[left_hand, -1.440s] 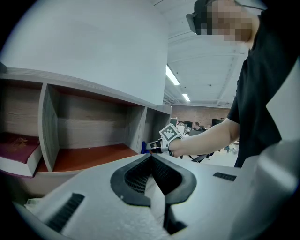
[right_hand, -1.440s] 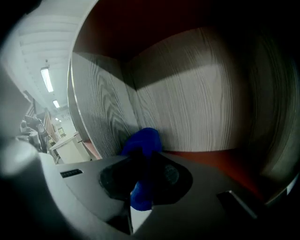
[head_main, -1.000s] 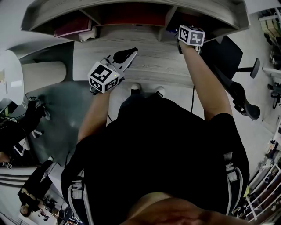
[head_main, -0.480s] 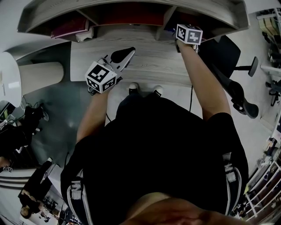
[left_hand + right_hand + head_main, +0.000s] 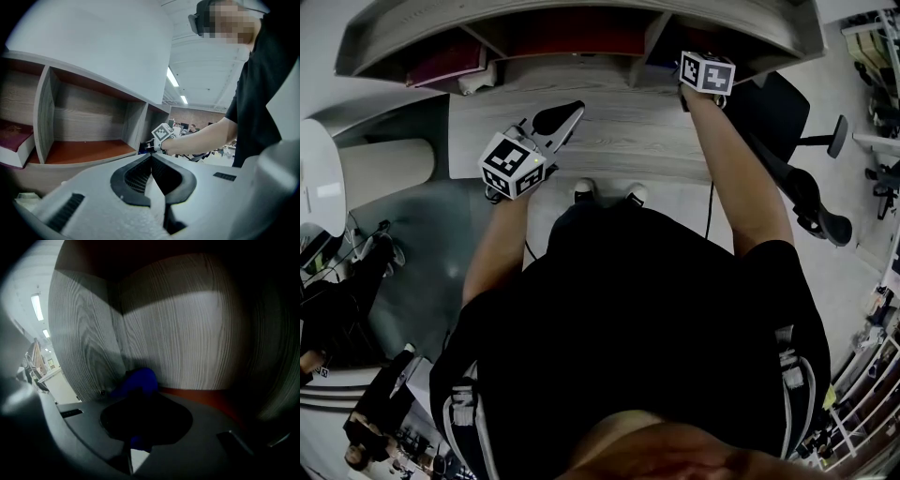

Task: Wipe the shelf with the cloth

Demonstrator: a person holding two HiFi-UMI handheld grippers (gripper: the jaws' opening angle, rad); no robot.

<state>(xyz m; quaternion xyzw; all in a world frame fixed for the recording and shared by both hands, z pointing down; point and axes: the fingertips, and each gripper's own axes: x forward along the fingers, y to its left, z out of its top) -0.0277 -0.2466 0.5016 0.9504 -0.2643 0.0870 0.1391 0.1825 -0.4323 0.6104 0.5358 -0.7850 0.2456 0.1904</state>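
The grey wood-grain shelf [image 5: 581, 19] runs along the top of the head view, with red-floored compartments. My right gripper [image 5: 139, 401] reaches into the right-hand compartment, so only its marker cube [image 5: 708, 72] shows from above. It is shut on a blue cloth [image 5: 139, 380], which lies against the back corner where the wood-grain walls meet the red floor [image 5: 206, 398]. My left gripper [image 5: 560, 117] hovers over the desk top [image 5: 628, 131] in front of the shelf. Its jaws are shut with nothing between them [image 5: 151, 158].
A dark red book [image 5: 450, 64] lies in the left compartment, with a small white object [image 5: 478, 81] in front of it. An office chair [image 5: 792, 141] stands to the right. A white round table [image 5: 319, 173] is at the left, and the middle compartment [image 5: 89, 136] holds nothing.
The left gripper has drifted slightly to the left over the desk. The right gripper has stayed inside the right compartment.
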